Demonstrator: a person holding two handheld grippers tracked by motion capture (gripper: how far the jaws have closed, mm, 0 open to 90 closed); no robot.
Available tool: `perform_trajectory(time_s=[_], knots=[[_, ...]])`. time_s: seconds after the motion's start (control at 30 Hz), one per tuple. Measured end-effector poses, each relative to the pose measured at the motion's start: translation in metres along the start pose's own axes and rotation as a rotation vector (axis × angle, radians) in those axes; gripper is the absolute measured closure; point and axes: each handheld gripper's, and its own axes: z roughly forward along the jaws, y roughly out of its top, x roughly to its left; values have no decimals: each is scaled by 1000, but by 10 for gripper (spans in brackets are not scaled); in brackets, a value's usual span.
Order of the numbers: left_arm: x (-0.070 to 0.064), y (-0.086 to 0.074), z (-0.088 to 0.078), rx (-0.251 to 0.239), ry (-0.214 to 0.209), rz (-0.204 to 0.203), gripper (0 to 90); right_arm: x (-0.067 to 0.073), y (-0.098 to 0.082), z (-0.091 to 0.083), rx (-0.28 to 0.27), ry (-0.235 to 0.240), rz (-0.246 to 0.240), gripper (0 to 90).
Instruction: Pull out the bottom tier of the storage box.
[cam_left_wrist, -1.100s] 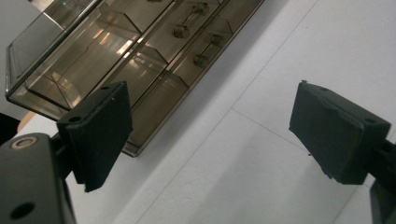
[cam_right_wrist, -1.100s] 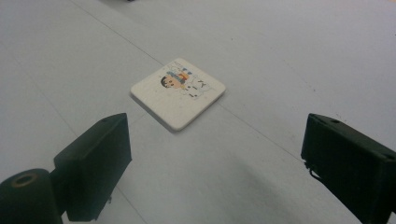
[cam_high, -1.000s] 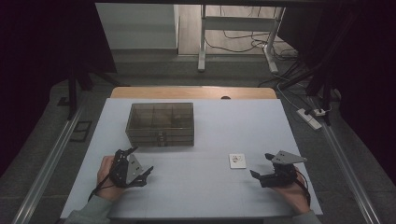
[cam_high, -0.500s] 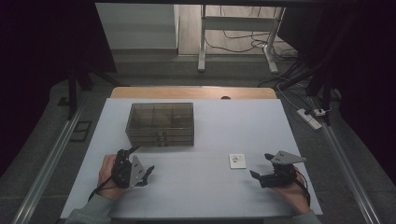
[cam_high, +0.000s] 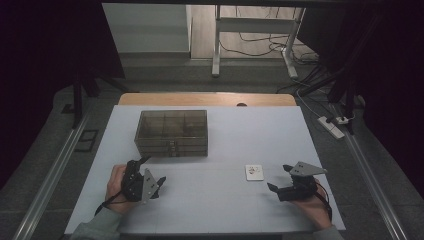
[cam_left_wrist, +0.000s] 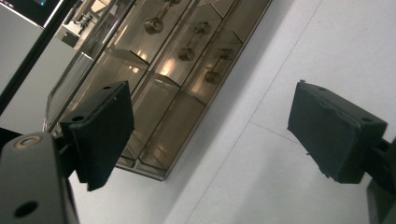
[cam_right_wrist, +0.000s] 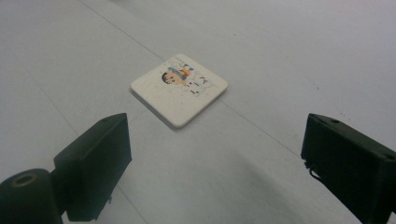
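Both grippers wide open, holding position over the table.

Right gripper (cam_right_wrist: 215, 172) has its jaws apart and empty, aimed at the small white tile (cam_right_wrist: 179, 88) with a cartoon print, lying flat just ahead at centre frame, untouched. In the high view the left gripper (cam_high: 150, 177) sits lower left, jaws spread and empty, facing the clear drawer box (cam_high: 171, 132) just above it. Nothing has shifted since a second ago, so it looks like a pause before the reach; the tile is not yet grasped.
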Motion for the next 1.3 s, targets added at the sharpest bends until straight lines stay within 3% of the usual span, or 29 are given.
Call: perform_trajectory(time_s=[0.37,1.03,1.23,1.27,1.3], knots=[[-4,3,5,-14,34,54,147,0,0,1,8,3,-5,81],[-9,4,14,-12,73,100,159,0,0,1,19,2,-10,81],[-11,6,17,0,89,149,164,1,0,1,6,9,-3,81],[-13,6,19,-18,92,136,164,0,0,1,7,10,-2,81],[-11,7,17,14,93,172,165,0,0,1,7,8,-3,81]])
